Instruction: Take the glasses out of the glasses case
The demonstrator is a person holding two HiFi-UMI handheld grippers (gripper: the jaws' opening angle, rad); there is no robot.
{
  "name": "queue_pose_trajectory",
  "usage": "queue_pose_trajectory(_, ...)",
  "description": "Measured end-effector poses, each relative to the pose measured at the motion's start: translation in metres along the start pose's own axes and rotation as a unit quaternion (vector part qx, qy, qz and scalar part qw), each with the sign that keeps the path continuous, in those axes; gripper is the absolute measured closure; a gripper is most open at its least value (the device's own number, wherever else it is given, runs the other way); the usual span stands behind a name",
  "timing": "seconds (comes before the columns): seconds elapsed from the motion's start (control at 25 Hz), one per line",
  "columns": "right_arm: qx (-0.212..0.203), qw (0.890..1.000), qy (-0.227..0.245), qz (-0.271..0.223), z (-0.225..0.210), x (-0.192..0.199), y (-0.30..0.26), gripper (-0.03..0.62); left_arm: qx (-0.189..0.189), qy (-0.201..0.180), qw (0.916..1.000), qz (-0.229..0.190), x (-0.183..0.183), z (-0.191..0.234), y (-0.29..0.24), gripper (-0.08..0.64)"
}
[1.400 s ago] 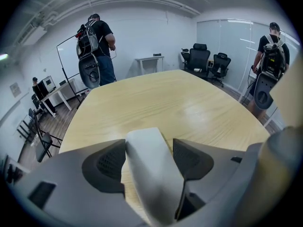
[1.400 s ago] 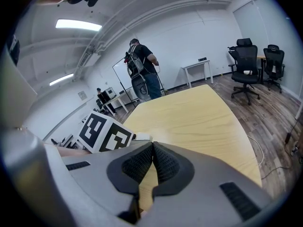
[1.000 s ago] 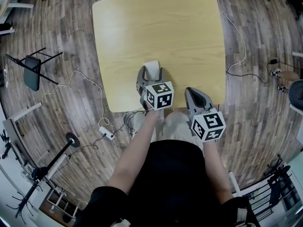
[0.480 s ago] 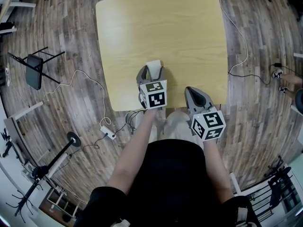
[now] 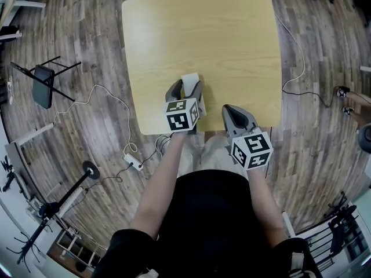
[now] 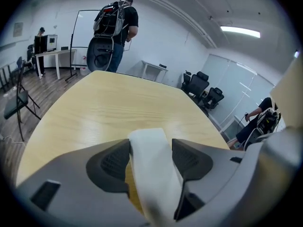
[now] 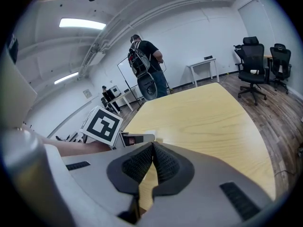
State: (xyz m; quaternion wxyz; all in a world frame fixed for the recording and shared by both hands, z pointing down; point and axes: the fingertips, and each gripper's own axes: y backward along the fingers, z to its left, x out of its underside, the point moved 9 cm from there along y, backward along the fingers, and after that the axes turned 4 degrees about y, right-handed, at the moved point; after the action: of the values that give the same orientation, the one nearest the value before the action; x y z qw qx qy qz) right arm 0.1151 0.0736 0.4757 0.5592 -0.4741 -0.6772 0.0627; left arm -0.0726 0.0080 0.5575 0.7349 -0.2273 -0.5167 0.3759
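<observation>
Pale yellow wood fills the middle of the head view: a square table point(image 5: 232, 39), otherwise bare. At its near edge my left claw point(image 5: 186, 87) is clamped on a white glasses case point(image 5: 191, 80), whose end sticks out past my fingertips over the tabletop. In the left gripper view the case point(image 6: 150, 164) fills the gap, touching both ribbed pads. I cannot tell whether it rests on the wood or hangs just above it. My right claw point(image 5: 234, 112) hovers just beside, nearer my body, pads pressed together with nothing between them, as the right gripper view point(image 7: 152, 162) confirms.

Since a second ago, the marker cube point(image 5: 181, 113) on my left claw has swung toward my left and rolled, so a different face points up. The case's far end has hardly moved on the table, and my right claw has barely shifted. I judge that I am turning the case to offer it to my right claw. No glasses show, so they are presumably inside and the removal is not yet begun
</observation>
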Motion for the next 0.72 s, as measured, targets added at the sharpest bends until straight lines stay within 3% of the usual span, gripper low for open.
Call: queue_pose_trajectory(0.72, -0.037, 0.992, 0.077, 0.09, 0.044, 0.025, -0.064, 0.575, 0.077, 0.06, 0.9952, -0.002, 0.001, 0.029, 0.01, 0.267)
